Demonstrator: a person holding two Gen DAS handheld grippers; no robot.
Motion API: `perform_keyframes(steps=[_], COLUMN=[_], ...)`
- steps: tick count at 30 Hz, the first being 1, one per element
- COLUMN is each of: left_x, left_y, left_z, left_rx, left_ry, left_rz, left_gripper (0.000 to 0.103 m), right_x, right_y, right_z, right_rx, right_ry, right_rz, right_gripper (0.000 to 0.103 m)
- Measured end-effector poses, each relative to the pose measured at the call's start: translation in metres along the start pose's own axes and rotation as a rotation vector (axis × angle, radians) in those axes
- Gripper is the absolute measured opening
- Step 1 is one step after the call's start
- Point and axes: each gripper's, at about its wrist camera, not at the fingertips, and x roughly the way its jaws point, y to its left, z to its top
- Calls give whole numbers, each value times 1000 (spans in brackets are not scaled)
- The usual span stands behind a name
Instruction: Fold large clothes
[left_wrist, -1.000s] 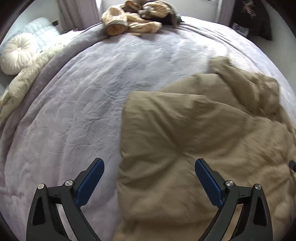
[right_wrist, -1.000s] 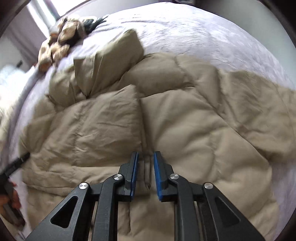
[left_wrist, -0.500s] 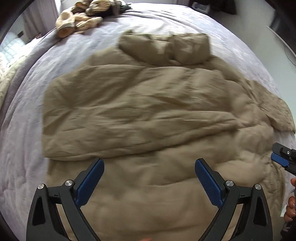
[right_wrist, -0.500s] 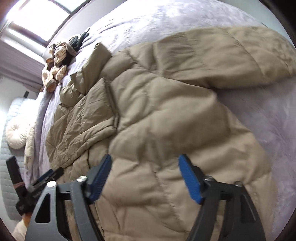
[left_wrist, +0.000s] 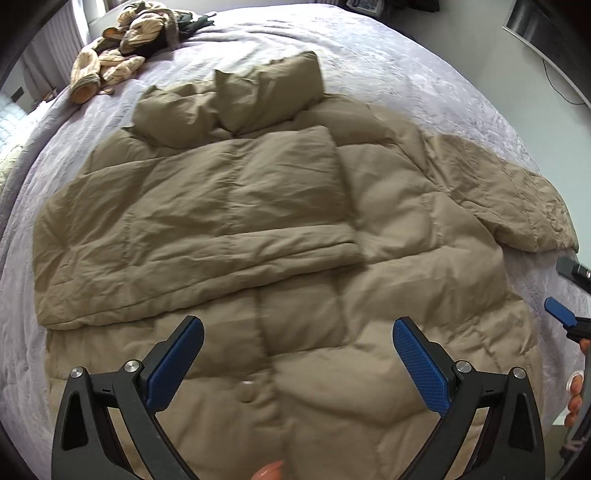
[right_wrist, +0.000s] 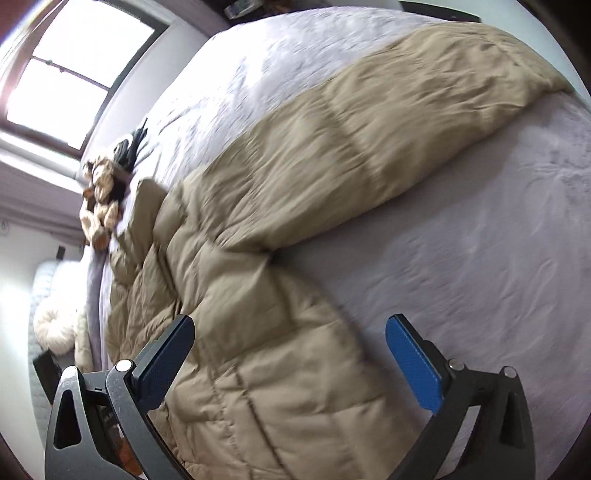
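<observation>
A tan puffer jacket (left_wrist: 258, 221) lies spread front-up on the lavender bed cover (left_wrist: 406, 55). One sleeve is folded across its chest. The other sleeve (left_wrist: 517, 206) stretches out to the right, and the collar (left_wrist: 258, 96) points away from me. My left gripper (left_wrist: 297, 328) hovers open above the jacket's lower front, with nothing between its fingers. My right gripper (right_wrist: 291, 325) is over the jacket's (right_wrist: 277, 221) right side edge, below the outstretched sleeve (right_wrist: 369, 129). Its jaws are opening wide and press on nothing. In the left wrist view the right gripper (left_wrist: 569, 291) shows at the right edge.
A heap of beige and dark clothes (left_wrist: 122, 62) lies at the bed's far corner. A round white cushion (right_wrist: 55, 325) rests by the headboard side, under a bright window (right_wrist: 74, 74). Bare cover (right_wrist: 498, 221) stretches right of the jacket. A person's fingers (left_wrist: 576, 398) show at the right edge.
My right gripper has let go of the jacket fabric and spread wide, swinging right toward the outstretched sleeve. The left gripper, still open, moved right from the jacket's edge to over its front.
</observation>
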Motion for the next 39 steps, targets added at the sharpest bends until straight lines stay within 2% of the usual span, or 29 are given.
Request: perform_keyframes(steps=[6,10,17,22,23,24,25,27,29,34,39], left_x=[9,12,13,6,4,3,2,-1,-5,-14,-21], left_y=[-21,-30,-35,-28,-25,-23,-20,-14,-4,28,64], left_z=[8,14,20,22,23,23,24,25,25,23,16], left_rx=[-15,-18,-16,-39,-44,-47,-50,-54,-65,-113,-168], left_ry=[36,30,31,18,15,11,5,-6,-21,-55,-92], left_rz=[12,13,-10,-21,-24,-24,-20,-2,13,46,66], left_gripper=[102,102,102,102,102,102,102,102,102,102,102], right_x=[-21,-31,-27,-11,-8,-3,2,13,13,2,-6], right_y=[-52,-93,-143,-150,-150,-150,-152,-158,-152,-93,14], right_z=[40,69,113,135,139,141,145,147,148,164,173], right_rx=[139,271,468,563,585,609,638,706,703,499,183], right_ry=[-87,-139,-248,-272,-270,-260,-237,-191,-204,-218,-216], right_rz=[-28,-1,123,190,209,243,268,312,323,324,334], right_gripper=[103,103,103,101,98,76,36,11,8,7,7])
